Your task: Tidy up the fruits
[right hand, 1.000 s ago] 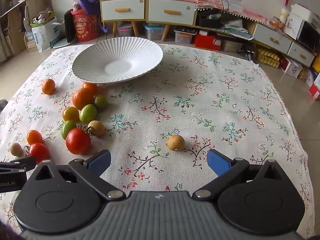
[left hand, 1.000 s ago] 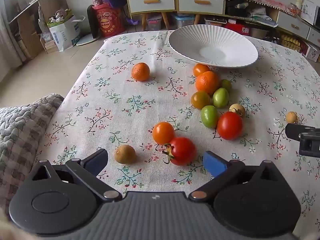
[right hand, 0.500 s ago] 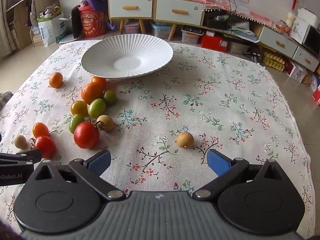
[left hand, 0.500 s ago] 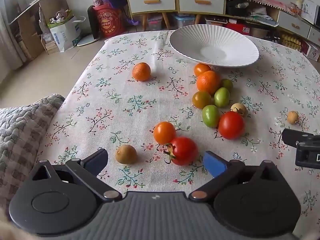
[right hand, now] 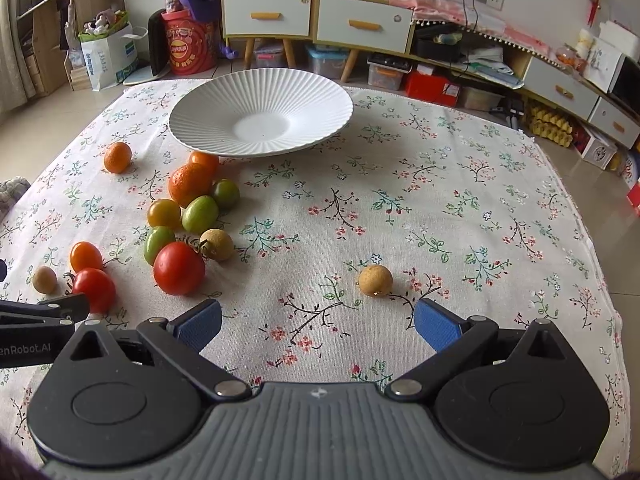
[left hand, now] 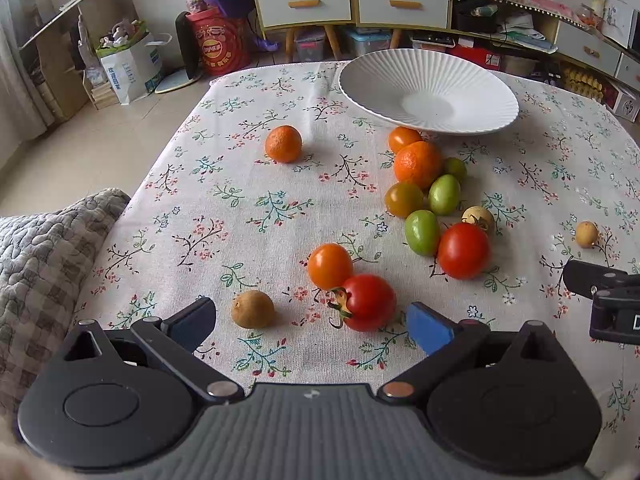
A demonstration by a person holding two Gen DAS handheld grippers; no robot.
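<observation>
Hovering low with jaws wide and empty, both the left gripper [left hand: 310,322] and right gripper [right hand: 318,324] face fruit scattered mid-frame on the tabletop [right hand: 460,216], likely bound for the empty white plate [right hand: 262,118] at upper centre.

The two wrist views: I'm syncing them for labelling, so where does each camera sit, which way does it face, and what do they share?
Left wrist: on the left tongs, low over the near table edge, facing the white plate; its open blue fingers show.
Right wrist: on the right tongs, further right, facing the same way; open fingers show.
Shared: plate, fruit cluster, and the lone longan, seen from both.
</observation>
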